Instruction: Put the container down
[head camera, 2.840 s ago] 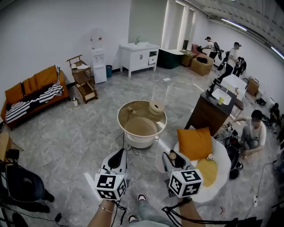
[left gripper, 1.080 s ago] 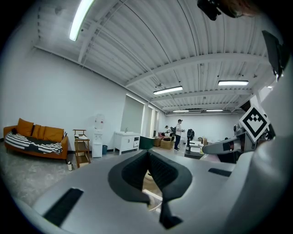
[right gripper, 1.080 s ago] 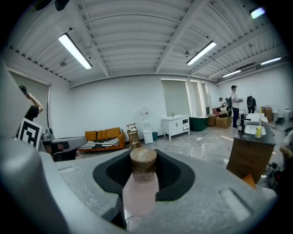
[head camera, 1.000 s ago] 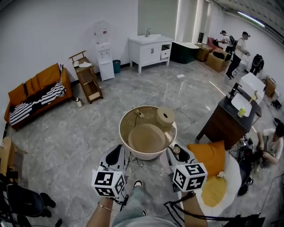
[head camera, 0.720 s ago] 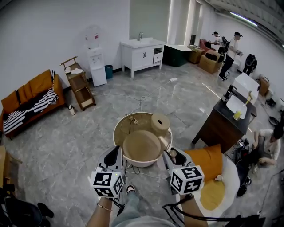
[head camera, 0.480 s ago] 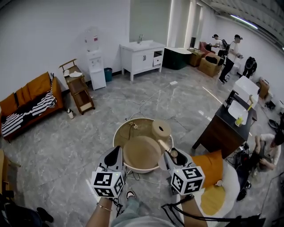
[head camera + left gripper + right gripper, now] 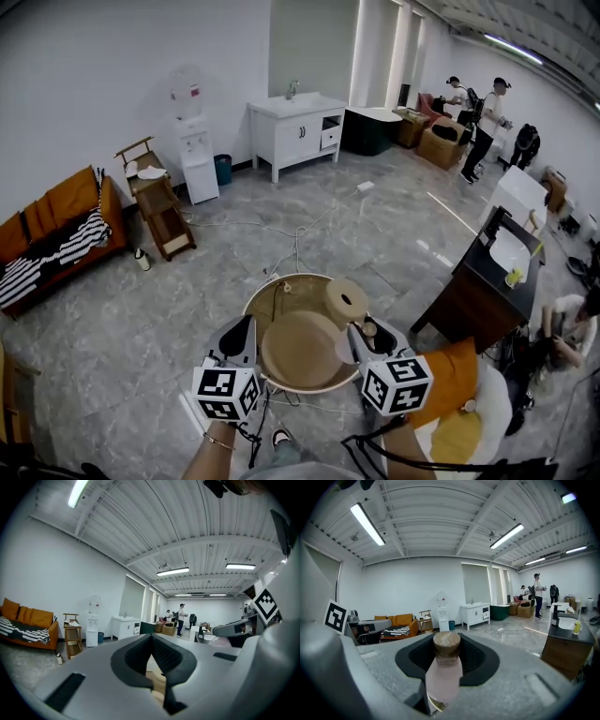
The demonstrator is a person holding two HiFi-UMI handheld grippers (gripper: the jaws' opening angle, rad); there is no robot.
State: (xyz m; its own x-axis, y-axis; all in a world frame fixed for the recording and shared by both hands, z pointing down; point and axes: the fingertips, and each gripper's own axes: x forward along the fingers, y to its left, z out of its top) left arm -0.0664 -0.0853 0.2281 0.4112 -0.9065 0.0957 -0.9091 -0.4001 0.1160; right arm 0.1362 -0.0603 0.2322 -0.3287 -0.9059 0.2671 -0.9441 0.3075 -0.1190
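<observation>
Carrying is the step in hand, judged from how things lie: the container, a pale pink bottle (image 7: pixel 443 674) with a brown cork (image 7: pixel 446 641), is not yet set down. The right hand-held gripper (image 7: pixel 364 336) grips it about the body, the jaws standing apart on either side with the pads against it, and the bottle is upright with the cork showing above the jaws. In the head view it hangs above the floor (image 7: pixel 187 281), just beside the right rim of a round tub (image 7: pixel 255 307) with a tan inside. The left hand-held gripper (image 7: pixel 152 638) has its jaws closed tip to tip, with nothing held; it hovers at the tub's left rim.

No resting place is marked out, so the next move calls for choosing a level spot, on the floor or by the tub. Then the bottle should be lowered upright until its base bears weight, and only then should the jaws part.
</observation>
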